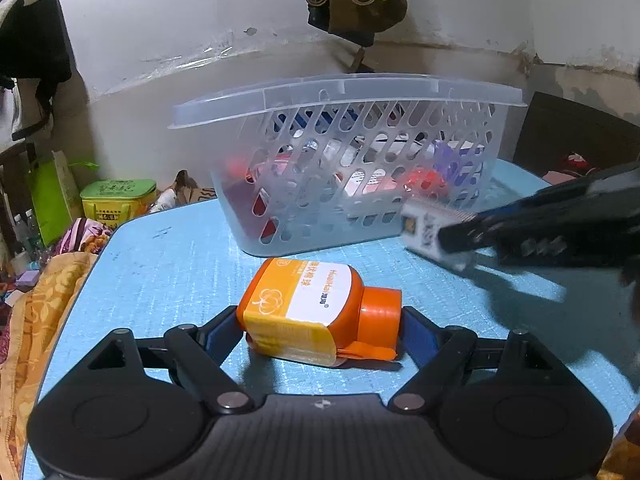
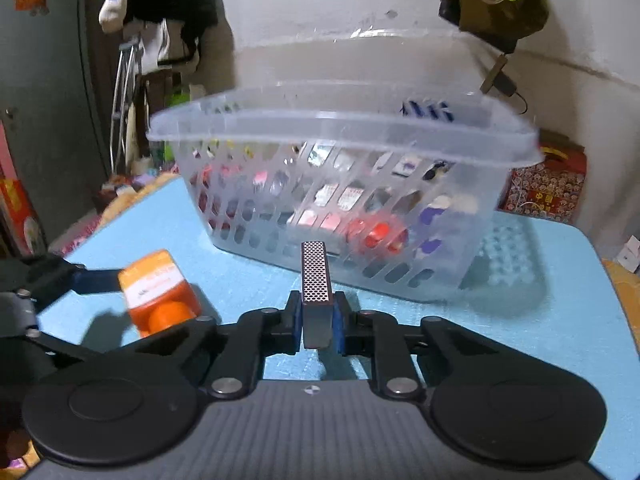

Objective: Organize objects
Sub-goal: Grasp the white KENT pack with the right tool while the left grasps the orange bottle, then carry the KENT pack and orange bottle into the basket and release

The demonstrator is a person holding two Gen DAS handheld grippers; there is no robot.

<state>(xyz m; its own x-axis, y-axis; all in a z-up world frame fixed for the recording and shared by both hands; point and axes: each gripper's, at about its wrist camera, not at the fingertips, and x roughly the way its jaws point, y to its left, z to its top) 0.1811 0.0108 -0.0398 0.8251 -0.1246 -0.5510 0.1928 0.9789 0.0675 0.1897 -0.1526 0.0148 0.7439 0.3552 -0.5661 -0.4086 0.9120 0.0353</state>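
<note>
An orange bottle with a white and yellow label lies on its side on the blue table. My left gripper is wide open with a finger on each side of it, base at left, cap at right. My right gripper is shut on a small matchbox, held on edge above the table in front of the clear plastic basket. In the left wrist view the right gripper and the matchbox come in from the right. The bottle shows at the right wrist view's left.
The basket holds several small packets and red items. A dark bag hangs on the wall behind it. Green boxes and cloth lie beyond the table's left edge. A red patterned box stands at the back right.
</note>
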